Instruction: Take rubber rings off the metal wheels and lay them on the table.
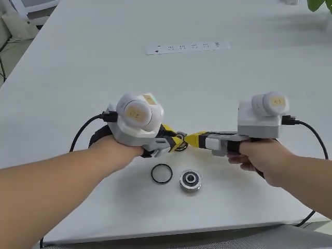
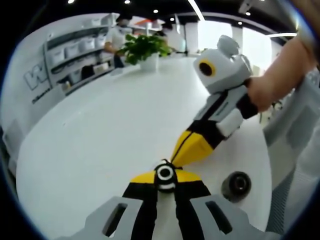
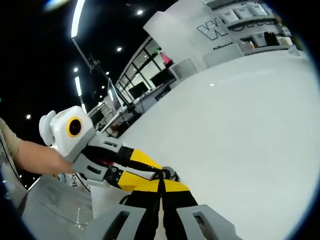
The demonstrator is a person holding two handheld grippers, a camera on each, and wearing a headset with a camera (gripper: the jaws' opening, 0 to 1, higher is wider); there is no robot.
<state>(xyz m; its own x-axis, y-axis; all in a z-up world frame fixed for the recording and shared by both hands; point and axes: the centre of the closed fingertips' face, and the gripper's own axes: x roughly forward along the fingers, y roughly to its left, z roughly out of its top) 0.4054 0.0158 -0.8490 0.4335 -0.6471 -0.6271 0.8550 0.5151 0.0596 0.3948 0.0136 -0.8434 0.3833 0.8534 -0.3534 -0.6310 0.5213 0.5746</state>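
Head view: a small wheel [image 1: 181,147] is held up off the white table [image 1: 78,78] between two grippers pointed nose to nose, the left gripper [image 1: 177,141] and the right gripper [image 1: 189,140]. Right under them a loose rubber ring [image 1: 162,173] is laid flat on the table, with a spare wheel [image 1: 190,180] parked just beside it. A power strip [image 1: 188,47] is set well back.

Left gripper view: its fingers are clamped on the small wheel [image 2: 165,173]. The way ahead is blocked by the right gripper [image 2: 176,157], its tip pressed to the wheel's rim. The spare wheel [image 2: 236,185] is seen on the table off to the right, and a potted plant [image 2: 142,47] far behind.

Right gripper view: its fingers are shut together on the edge of the small wheel [image 3: 170,174]. Whether only rubber is pinched can't be told. The near side is crowded by the left gripper [image 3: 158,172], reaching in from the left.
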